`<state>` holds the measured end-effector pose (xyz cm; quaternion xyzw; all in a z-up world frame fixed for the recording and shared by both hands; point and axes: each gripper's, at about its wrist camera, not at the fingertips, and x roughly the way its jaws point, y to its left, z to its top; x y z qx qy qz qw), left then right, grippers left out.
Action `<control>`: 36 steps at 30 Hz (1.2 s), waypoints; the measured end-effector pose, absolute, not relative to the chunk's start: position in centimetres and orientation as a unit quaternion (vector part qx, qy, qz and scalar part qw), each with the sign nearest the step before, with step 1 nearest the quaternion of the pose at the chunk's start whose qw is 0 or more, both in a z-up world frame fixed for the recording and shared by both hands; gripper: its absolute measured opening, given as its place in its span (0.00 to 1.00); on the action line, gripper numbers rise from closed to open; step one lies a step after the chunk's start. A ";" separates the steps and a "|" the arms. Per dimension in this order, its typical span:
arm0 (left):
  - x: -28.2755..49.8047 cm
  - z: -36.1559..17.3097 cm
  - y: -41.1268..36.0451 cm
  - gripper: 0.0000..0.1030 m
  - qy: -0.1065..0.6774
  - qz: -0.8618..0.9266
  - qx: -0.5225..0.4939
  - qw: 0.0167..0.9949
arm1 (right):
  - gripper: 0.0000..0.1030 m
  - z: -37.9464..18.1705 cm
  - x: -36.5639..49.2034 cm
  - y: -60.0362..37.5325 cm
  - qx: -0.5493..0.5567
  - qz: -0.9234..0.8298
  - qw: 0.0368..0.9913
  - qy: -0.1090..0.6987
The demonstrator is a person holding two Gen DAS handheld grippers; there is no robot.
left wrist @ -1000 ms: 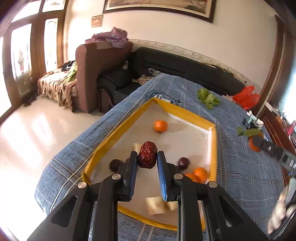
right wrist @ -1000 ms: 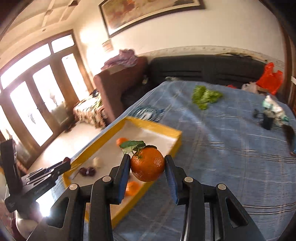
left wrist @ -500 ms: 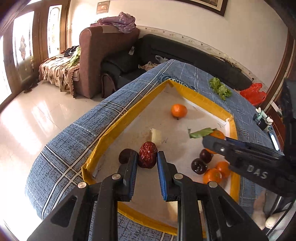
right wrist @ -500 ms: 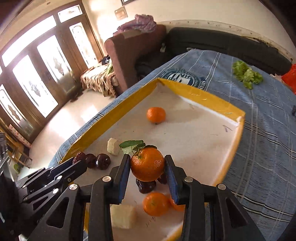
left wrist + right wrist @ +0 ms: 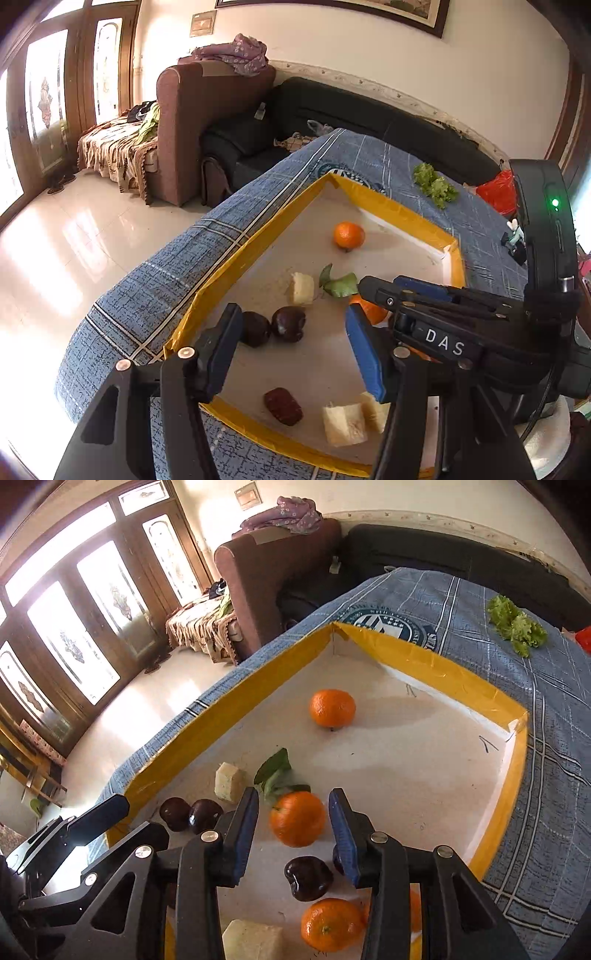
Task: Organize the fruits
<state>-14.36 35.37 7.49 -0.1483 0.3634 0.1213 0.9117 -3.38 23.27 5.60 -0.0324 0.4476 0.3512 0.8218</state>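
Note:
A yellow-rimmed white tray (image 5: 236, 254) (image 5: 436, 664) lies on a blue checked cloth. My left gripper (image 5: 291, 347) is open and empty above the tray's near end. The red date (image 5: 283, 405) lies on the tray floor below it. My right gripper (image 5: 293, 827) is open around a leafy orange (image 5: 297, 823) that rests on the tray; it also shows in the left wrist view (image 5: 369, 310). Two dark plums (image 5: 273, 326) (image 5: 192, 814) lie near the left rim. Another orange (image 5: 348, 235) (image 5: 332, 708) sits farther back.
Pale fruit chunks (image 5: 302, 288) (image 5: 345, 424) (image 5: 229, 782) lie in the tray. More plums (image 5: 308, 878) and an orange (image 5: 330, 923) sit under the right gripper. Lettuce (image 5: 436, 184) and a red bag (image 5: 496, 194) lie on the cloth beyond. Sofas stand behind.
Both grippers lowered over the tray and opened. The left let go of the red date, which now lies on the tray. The right released the leafy orange onto the tray.

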 end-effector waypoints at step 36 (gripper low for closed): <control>-23.4 17.1 23.7 0.93 0.239 0.174 -0.022 0.955 | 0.67 11.0 -16.2 6.0 0.024 0.230 0.919 0.320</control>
